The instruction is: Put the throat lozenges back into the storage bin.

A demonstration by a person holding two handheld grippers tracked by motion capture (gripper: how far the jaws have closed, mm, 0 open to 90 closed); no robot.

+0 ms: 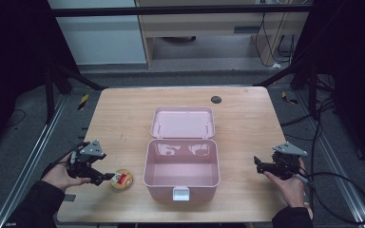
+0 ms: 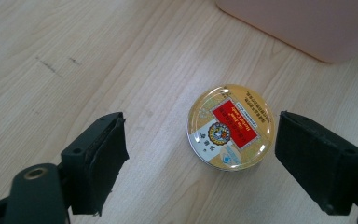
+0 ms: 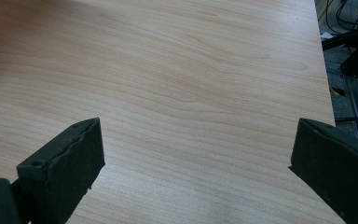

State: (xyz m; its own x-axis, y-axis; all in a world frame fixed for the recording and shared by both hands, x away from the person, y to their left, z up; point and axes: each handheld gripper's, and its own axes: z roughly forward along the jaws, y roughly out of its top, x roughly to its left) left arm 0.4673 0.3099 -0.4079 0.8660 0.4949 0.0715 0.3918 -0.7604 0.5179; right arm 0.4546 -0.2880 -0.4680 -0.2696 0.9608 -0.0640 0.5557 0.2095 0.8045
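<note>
A pink box [image 1: 181, 170] stands open in the middle of the wooden table [image 1: 123, 114], its lid [image 1: 183, 122] laid back flat behind it. A small round gold tin with a red label [image 1: 121, 180] lies flat just left of the box. My left gripper [image 1: 105, 176] is open right beside the tin; in the left gripper view the tin [image 2: 230, 127] lies between the spread jaws [image 2: 198, 161], closer to the right one, touched by neither. My right gripper [image 1: 258, 164] hovers open to the right of the box, over bare wood [image 3: 196, 172].
A dark round grommet [image 1: 216, 99] sits near the table's far edge. Cables [image 1: 342, 190] trail over the floor at the right. Black frame bars [image 1: 71, 76] stand behind the table. A corner of the pink box [image 2: 303, 23] is at the top right of the left gripper view.
</note>
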